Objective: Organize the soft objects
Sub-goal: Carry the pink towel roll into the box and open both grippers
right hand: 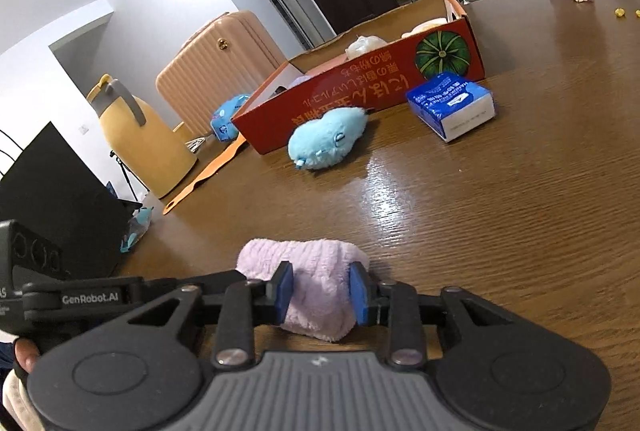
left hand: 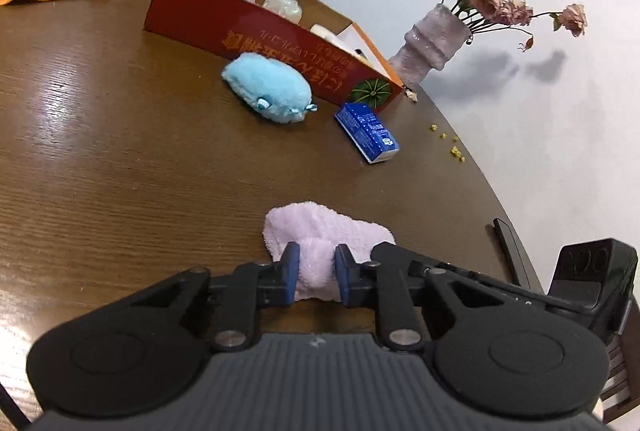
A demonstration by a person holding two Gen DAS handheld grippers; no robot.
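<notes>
Both grippers, left gripper (left hand: 316,271) and right gripper (right hand: 322,291), pinch one pink cloth (left hand: 324,227) between their fingers, low over the bench (left hand: 120,151); beyond it, a blue plush toy (left hand: 268,93) lies beside the orange box (left hand: 248,27).

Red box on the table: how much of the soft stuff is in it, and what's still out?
Done: the red box already holds a few pale soft items. In hand: the left gripper and right gripper are both shut on the pink cloth, low over the wooden table. Left: the blue plush beside the box, perhaps the tissue pack too.
</notes>
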